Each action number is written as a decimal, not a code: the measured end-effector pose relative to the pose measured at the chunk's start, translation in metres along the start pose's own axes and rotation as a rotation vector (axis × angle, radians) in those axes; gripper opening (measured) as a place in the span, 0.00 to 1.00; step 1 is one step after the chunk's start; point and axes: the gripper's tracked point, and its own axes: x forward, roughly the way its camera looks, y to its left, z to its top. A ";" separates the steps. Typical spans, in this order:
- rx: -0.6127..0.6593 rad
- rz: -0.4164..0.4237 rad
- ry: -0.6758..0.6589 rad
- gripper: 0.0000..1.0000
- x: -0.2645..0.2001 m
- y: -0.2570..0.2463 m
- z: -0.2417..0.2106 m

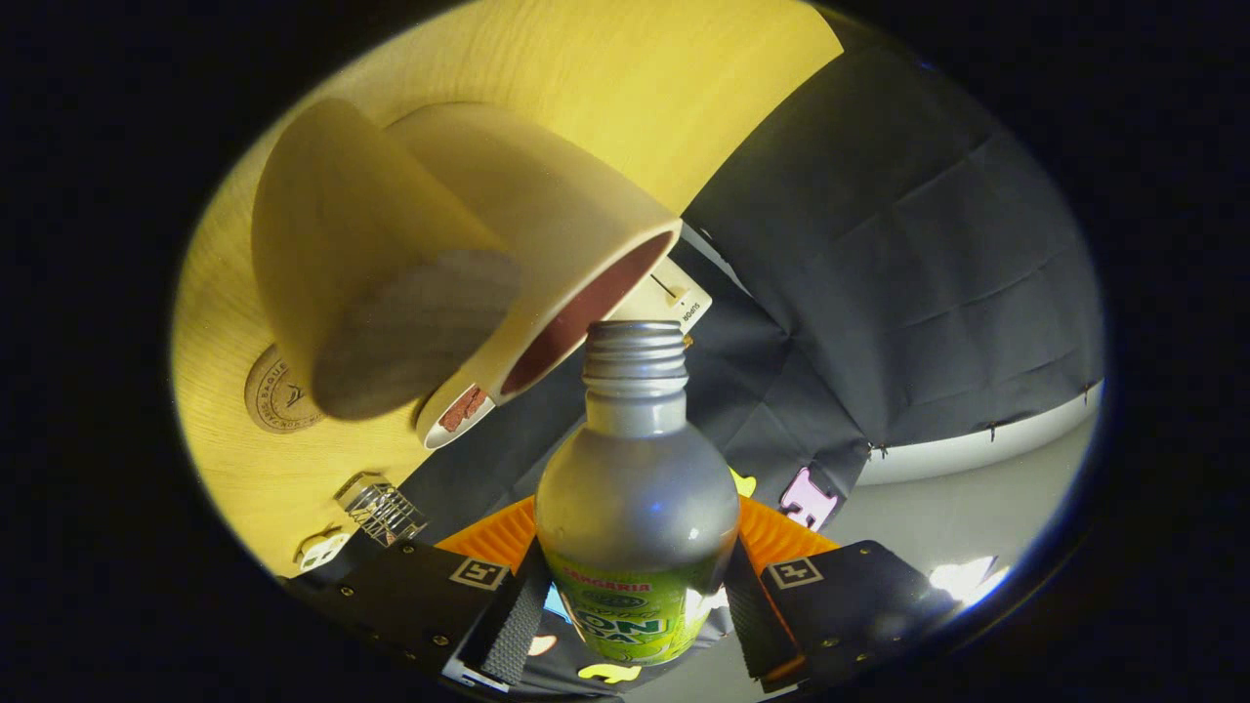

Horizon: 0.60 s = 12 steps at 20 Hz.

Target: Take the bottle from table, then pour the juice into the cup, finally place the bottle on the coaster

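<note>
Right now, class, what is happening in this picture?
A person's handheld tongs grip a silver metal bottle with a green label, both fingers pressing its sides. The bottle is tipped so that its open threaded neck sits at the rim of a cream cup with a reddish inside on the pale wooden table. No juice is visibly flowing.
</note>
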 end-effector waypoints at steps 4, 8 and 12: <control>0.075 0.005 0.012 0.81 -0.004 0.005 0.001; 0.164 0.003 0.026 0.81 -0.005 0.006 0.001; 0.300 0.057 0.045 0.80 -0.005 0.022 0.003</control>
